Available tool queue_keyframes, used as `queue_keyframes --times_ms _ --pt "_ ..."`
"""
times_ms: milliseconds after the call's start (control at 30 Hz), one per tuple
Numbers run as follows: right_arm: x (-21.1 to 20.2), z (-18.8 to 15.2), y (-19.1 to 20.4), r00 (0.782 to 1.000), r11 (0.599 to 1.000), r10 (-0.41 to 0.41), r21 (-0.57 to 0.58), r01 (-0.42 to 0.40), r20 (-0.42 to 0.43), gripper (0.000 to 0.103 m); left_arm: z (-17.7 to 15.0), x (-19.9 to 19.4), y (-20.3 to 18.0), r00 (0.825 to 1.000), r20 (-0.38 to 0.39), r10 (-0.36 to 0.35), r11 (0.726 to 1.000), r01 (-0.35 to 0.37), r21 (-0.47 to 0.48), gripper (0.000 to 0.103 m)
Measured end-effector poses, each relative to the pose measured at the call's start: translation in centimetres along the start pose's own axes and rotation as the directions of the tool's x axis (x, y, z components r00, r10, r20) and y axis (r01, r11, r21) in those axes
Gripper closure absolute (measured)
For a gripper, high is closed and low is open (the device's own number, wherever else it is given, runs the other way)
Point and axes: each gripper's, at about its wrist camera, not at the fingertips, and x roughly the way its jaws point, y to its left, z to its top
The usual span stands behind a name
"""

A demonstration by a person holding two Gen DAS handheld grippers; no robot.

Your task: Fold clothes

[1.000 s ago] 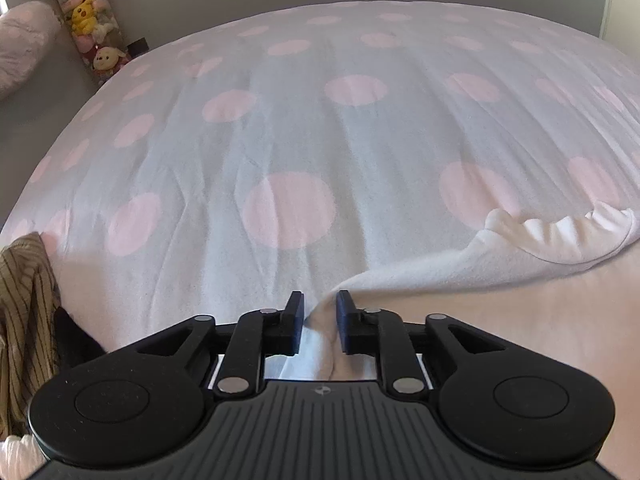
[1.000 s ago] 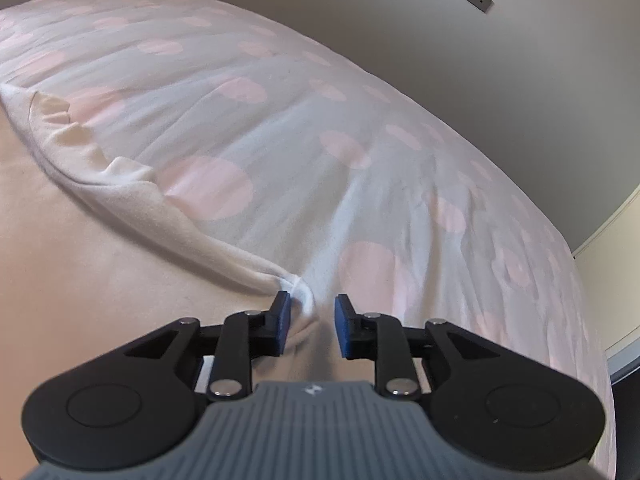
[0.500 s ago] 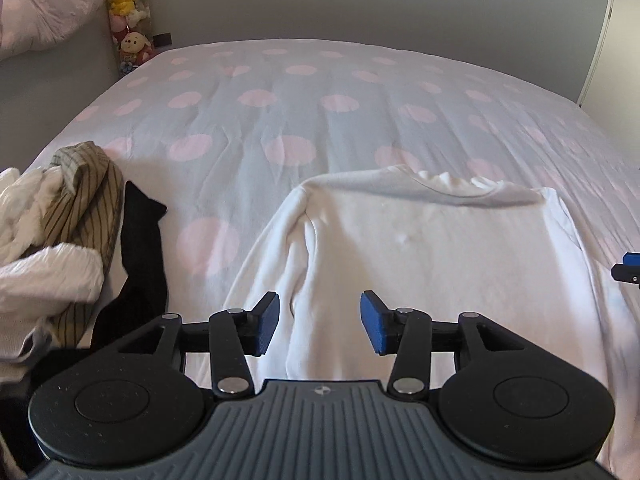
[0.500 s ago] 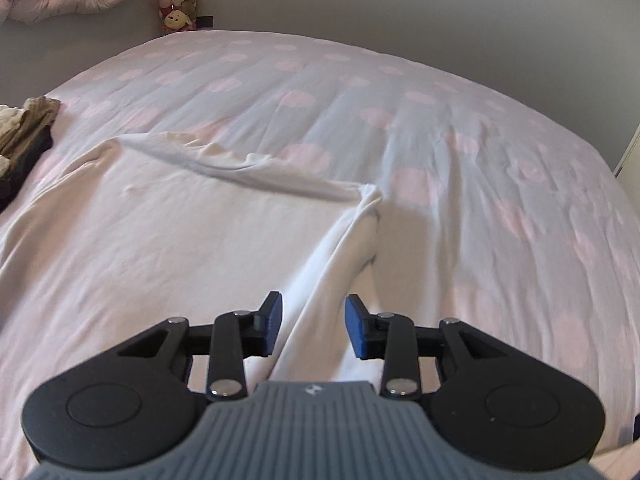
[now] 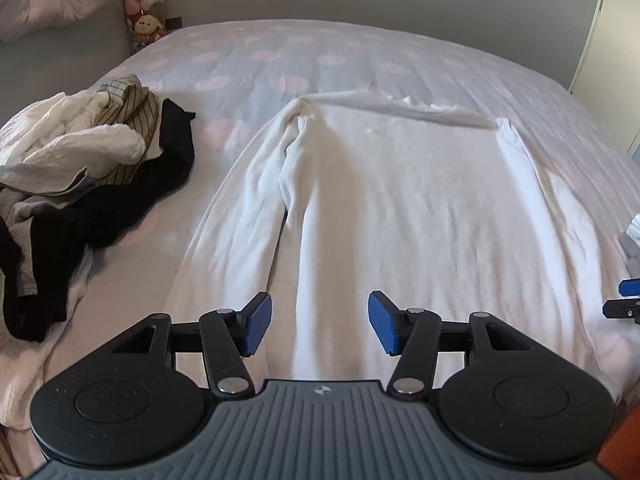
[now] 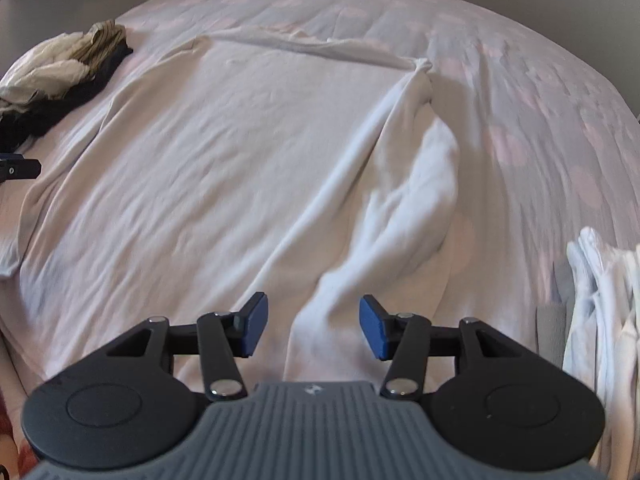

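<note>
A white long-sleeved top [image 5: 400, 200] [image 6: 224, 160] lies spread flat on the bed, neckline at the far end, both sleeves lying down along its sides. My left gripper [image 5: 316, 326] hovers above the near left part of the top; its jaws are opening and nothing is between them. My right gripper [image 6: 310, 326] hangs over the right sleeve [image 6: 404, 184]; its jaws are opening too, with the sleeve below them but not pinched. The right gripper's fingertip [image 5: 628, 288] shows at the right edge of the left wrist view.
A heap of unfolded clothes [image 5: 80, 168] [image 6: 60, 72], white, striped and black, lies at the left on the pink-dotted bed cover [image 5: 320, 52]. Folded white garments [image 6: 604, 300] sit at the right. Plush toys [image 5: 142, 4] stand by the far wall.
Both grippers let go of the top's shoulder corners and drew back toward the near end of the bed, jaws widening. The whole top now shows, laid flat.
</note>
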Motion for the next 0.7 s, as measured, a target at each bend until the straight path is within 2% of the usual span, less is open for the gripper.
queue_keyframes --times_ms 200,233,333,400,433,700 --pt "0.8 -1.6 -0.7 0.994 0.996 -0.080 0.029 0.082 -0.068 0.046 -1.4 0.8 0.4 0.999 -0.018 -0.034 0.999 0.033 -0.025 0.051" --pt "1.1 -1.6 -0.9 0.993 0.995 -0.083 0.041 0.087 -0.082 0.050 -1.5 0.9 0.3 0.999 -0.021 -0.033 0.999 0.032 -0.018 0.051" --pt "1.8 -1.9 -1.3 0.988 0.992 -0.092 0.071 0.102 -0.125 0.083 -1.8 1.0 0.0 0.999 -0.019 -0.026 1.000 0.026 -0.001 0.051" --pt "1.7 -2.0 -1.3 0.987 0.990 -0.107 0.073 0.117 -0.122 0.089 -2.0 1.1 -0.1 0.999 -0.025 -0.021 1.000 0.021 0.006 0.051" --pt "1.6 -2.0 -1.3 0.986 0.990 -0.115 0.074 0.124 -0.117 0.096 -2.0 1.2 -0.2 0.999 -0.030 -0.018 1.000 0.019 0.009 0.051" --pt "-0.7 -1.7 -2.4 0.983 0.979 -0.170 0.104 0.176 -0.067 0.102 -2.2 1.2 0.0 0.999 -0.033 -0.027 1.000 0.027 -0.002 0.051"
